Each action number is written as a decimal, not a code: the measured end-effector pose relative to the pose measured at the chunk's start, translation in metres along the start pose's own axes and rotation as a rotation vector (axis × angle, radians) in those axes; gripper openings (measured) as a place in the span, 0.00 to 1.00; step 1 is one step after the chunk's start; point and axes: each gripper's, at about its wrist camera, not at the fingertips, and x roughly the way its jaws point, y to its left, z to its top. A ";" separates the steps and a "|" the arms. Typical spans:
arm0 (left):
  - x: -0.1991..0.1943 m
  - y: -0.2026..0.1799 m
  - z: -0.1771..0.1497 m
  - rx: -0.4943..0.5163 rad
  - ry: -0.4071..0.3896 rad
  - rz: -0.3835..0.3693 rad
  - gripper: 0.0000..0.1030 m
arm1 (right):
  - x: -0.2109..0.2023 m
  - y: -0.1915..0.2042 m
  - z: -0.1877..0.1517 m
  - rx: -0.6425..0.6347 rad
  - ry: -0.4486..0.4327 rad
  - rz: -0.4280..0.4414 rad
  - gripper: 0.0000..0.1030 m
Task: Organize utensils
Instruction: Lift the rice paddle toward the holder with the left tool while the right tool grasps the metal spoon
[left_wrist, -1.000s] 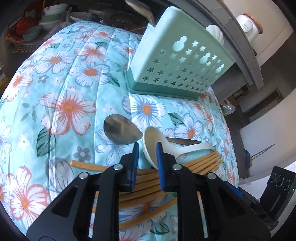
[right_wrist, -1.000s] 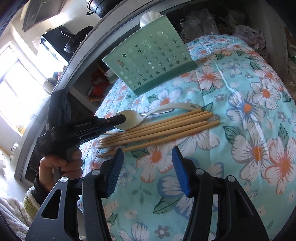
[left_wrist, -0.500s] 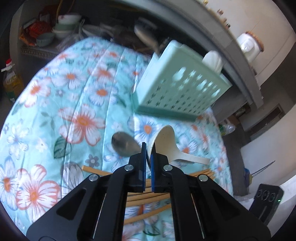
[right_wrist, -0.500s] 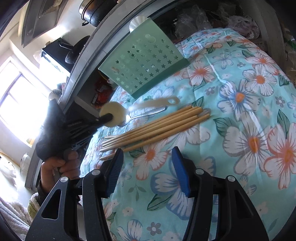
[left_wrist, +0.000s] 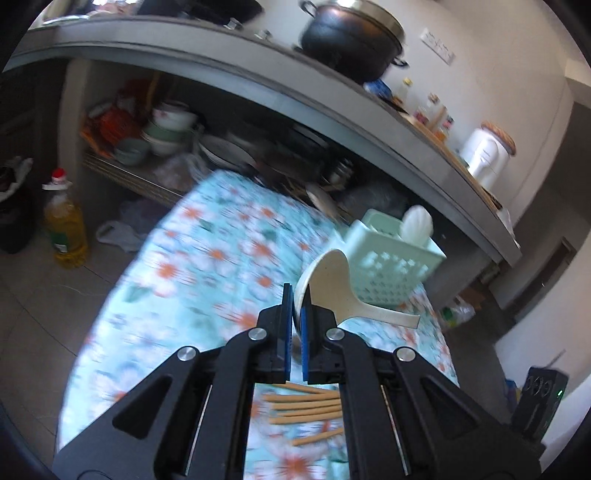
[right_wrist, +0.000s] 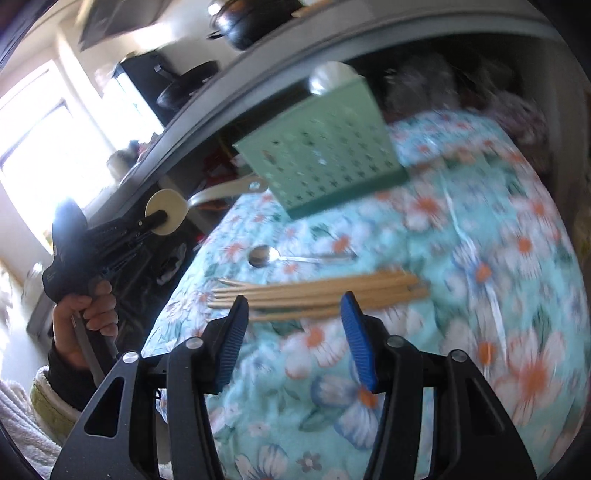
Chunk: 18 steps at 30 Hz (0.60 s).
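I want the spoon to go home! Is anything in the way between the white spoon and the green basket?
Nothing visible. The left gripper holds the white spoon in open air before the green basket; another white utensil already stands inside.

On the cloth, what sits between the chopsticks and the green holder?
A metal spoon lies alone between the chopsticks and the green holder, on the flowered cloth; the right wrist view shows it.

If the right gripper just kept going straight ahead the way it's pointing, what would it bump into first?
Most likely the bundle of wooden chopsticks, lying on the flowered cloth straight ahead of the right gripper. Its fingers are apart and empty. The metal spoon and green utensil basket lie farther on, though depth is hard to judge.
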 end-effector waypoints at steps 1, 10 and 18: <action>-0.004 0.009 0.002 -0.012 -0.013 0.010 0.02 | 0.005 0.005 0.009 -0.029 0.008 0.009 0.46; -0.026 0.071 0.007 -0.114 -0.074 0.050 0.02 | 0.092 0.040 0.061 -0.202 0.221 0.093 0.43; -0.031 0.103 0.000 -0.160 -0.077 0.057 0.02 | 0.188 0.053 0.079 -0.331 0.456 0.120 0.43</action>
